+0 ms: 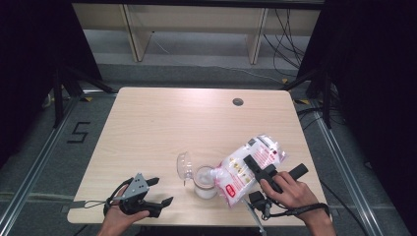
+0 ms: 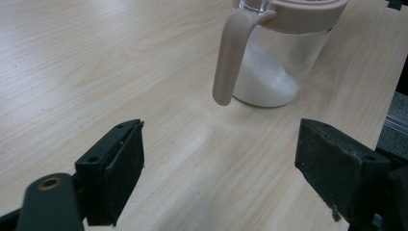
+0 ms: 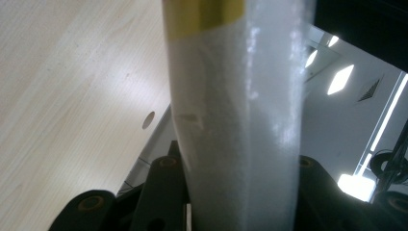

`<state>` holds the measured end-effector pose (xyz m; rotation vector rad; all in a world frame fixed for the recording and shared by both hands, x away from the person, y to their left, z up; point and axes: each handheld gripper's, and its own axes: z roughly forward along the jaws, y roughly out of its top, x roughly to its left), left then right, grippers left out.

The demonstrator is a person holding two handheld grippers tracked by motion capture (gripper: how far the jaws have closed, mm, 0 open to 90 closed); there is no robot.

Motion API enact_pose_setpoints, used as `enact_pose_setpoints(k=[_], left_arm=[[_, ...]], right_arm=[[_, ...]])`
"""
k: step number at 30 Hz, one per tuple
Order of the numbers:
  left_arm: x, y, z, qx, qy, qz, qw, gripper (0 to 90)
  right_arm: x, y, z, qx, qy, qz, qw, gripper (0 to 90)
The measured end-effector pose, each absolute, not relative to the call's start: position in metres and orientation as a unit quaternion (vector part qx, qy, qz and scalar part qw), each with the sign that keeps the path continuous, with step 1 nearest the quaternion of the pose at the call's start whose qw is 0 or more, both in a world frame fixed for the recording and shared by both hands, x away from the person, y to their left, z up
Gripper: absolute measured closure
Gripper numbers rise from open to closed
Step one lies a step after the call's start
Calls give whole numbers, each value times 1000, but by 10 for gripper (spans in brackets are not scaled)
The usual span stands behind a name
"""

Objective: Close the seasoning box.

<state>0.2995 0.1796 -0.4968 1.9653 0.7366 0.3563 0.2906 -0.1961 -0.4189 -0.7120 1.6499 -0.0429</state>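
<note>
On the bench (image 1: 147, 123), near its six o'clock edge, stands a jar (image 1: 204, 183). The lid (image 1: 184, 165) stands at its ten o'clock. A bag (image 1: 248, 167) tilts over the jar from three o'clock.

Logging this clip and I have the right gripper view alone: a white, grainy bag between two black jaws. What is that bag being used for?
Observer: The right gripper holds the bag of white granules tilted, its low end at the mouth of a glass jar.
Operator: Is the jar open?
Observer: Yes, its clear lid is flipped up on the left side.
Operator: Anything in the jar already?
Observer: The left gripper view shows a sloped heap of white granules inside, under a beige collar with a handle.
Operator: And the other gripper?
Observer: The left gripper sits open near the table's front edge, holding nothing.
</note>
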Motion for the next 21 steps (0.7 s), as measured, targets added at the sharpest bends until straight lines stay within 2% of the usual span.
enact_pose_setpoints(k=[21], left_arm=[[298,179,-497,805,311,143,485,171]], right_arm=[[290,-196,-417,-309,718,-21,624,717]])
